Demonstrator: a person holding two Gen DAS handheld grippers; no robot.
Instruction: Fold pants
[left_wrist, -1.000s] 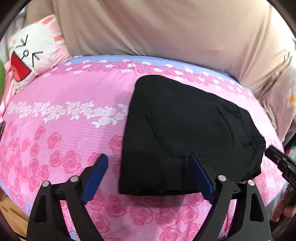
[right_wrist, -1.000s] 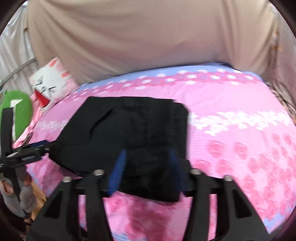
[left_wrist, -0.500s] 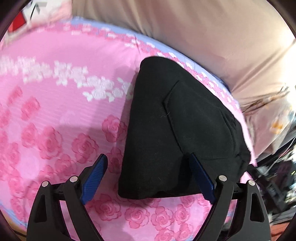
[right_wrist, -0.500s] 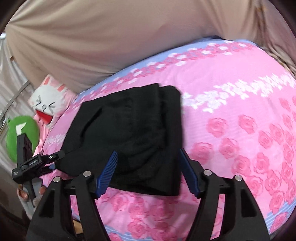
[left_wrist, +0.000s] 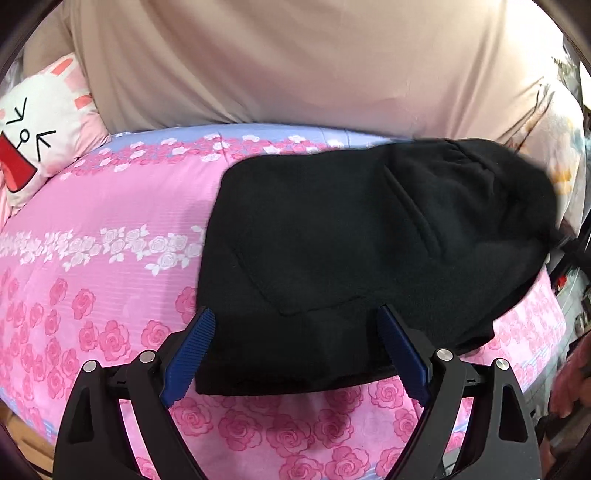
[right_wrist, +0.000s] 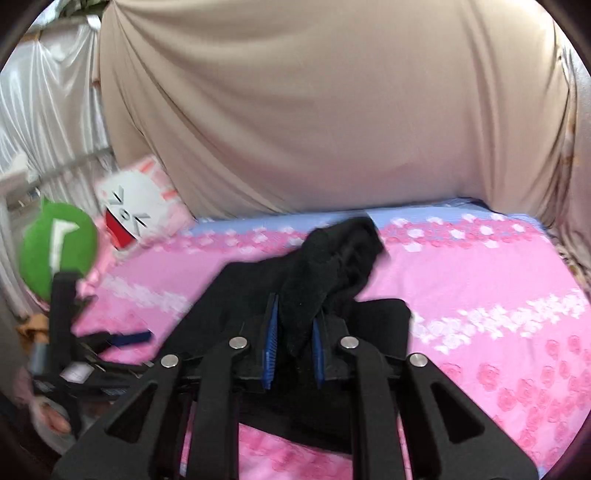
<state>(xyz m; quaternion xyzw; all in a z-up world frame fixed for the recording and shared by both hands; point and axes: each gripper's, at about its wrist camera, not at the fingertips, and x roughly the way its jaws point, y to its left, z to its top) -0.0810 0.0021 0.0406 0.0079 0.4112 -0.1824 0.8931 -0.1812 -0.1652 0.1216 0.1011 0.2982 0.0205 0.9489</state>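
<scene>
Soft, limp black pants on bed, bunched edge pinched in just-closed right tool; left tool spread, empty.

Left gripper agape, right gripper clamped

We see a pink rose-print bedsheet under a beige drape; at the sheet's far left corner leans a white cartoon-face pillow, with a green cushion beside the pillow
</scene>
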